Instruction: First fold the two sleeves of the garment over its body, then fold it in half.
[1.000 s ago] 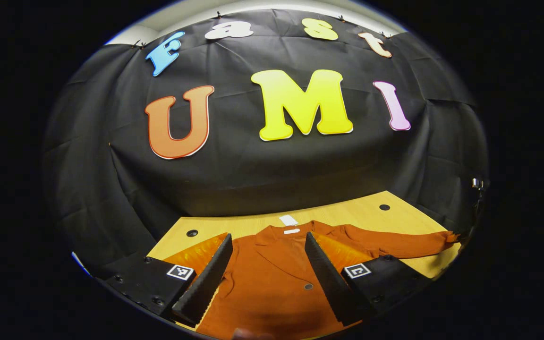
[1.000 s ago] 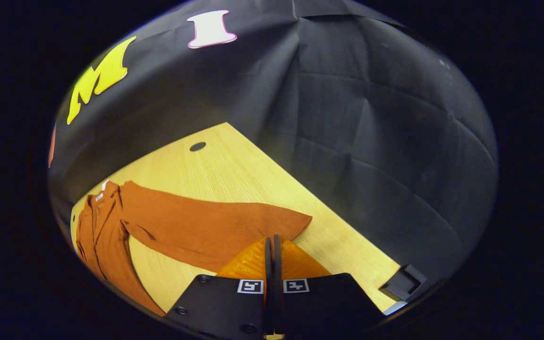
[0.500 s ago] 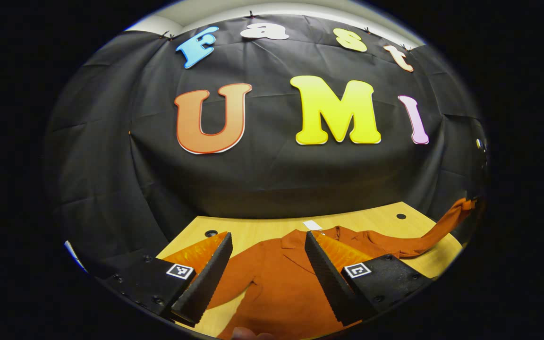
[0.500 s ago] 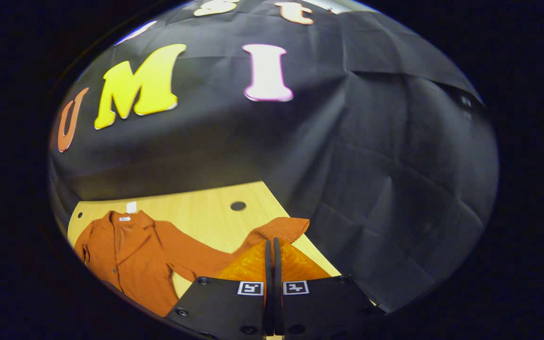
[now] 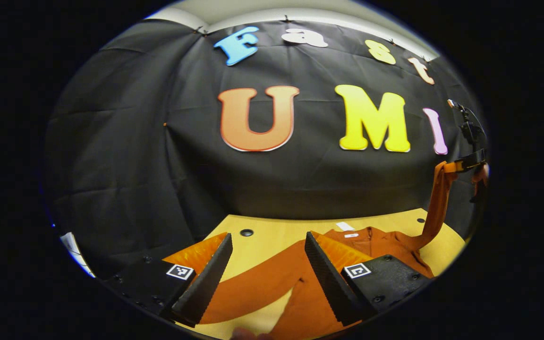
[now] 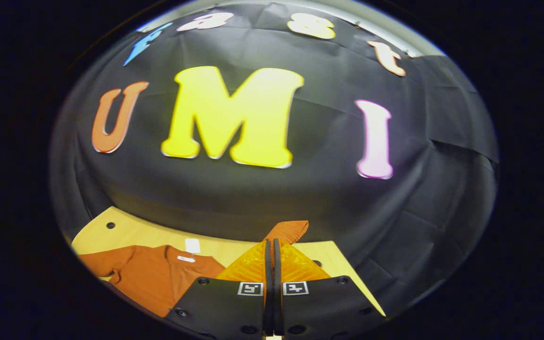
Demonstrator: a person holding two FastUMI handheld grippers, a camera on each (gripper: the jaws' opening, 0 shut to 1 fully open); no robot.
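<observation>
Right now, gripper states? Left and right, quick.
Left gripper: open, holding nothing, above the garment on the table.
Right gripper: shut on the sleeve, lifted off the table.

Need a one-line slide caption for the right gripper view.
Right gripper shut on the cuff of the sleeve, held above the wooden table, with the rust-orange garment lying below.

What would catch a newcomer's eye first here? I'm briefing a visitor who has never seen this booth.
Probably the orange sleeve, pulled up off the wooden table and stretched taut toward the right gripper, which is shut on its ribbed cuff. Next, the orange garment lying flat on the table, with the left gripper open above its other sleeve.
</observation>
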